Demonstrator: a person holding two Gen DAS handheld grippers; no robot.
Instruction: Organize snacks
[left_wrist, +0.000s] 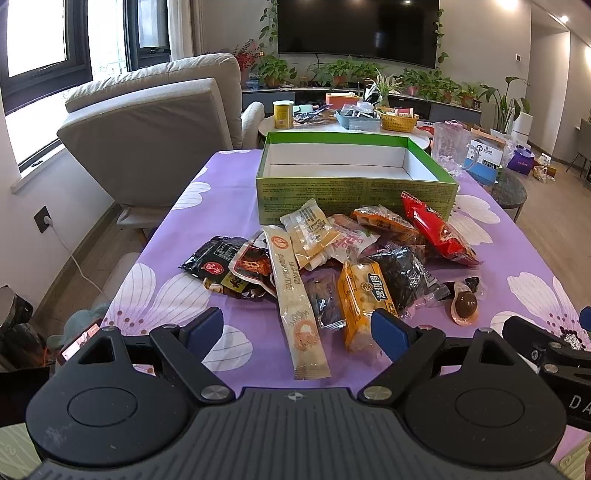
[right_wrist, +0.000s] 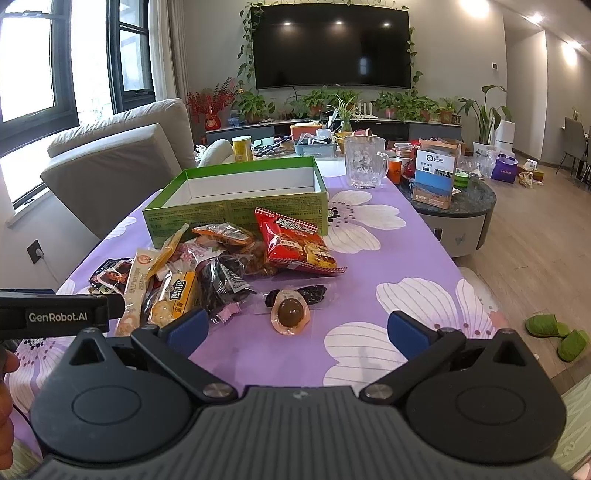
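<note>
A pile of snack packets (left_wrist: 332, 258) lies on the purple flowered tablecloth (left_wrist: 229, 177), in front of an empty green box (left_wrist: 354, 192). The pile also shows in the right wrist view (right_wrist: 221, 266), with the box (right_wrist: 236, 206) behind it. A red packet (right_wrist: 295, 247) lies at the pile's right. A wrapped brown egg (right_wrist: 290, 312) lies apart, nearest the right gripper. My left gripper (left_wrist: 295, 328) is open and empty over the pile's near edge, above a long beige stick pack (left_wrist: 295, 295). My right gripper (right_wrist: 295, 328) is open and empty, just before the egg.
A clear glass pitcher (right_wrist: 364, 162) stands beside the box's far right corner. A grey sofa (left_wrist: 155, 122) is left of the table. A round side table (right_wrist: 454, 199) with boxes stands on the right. Green slippers (right_wrist: 557, 332) lie on the floor.
</note>
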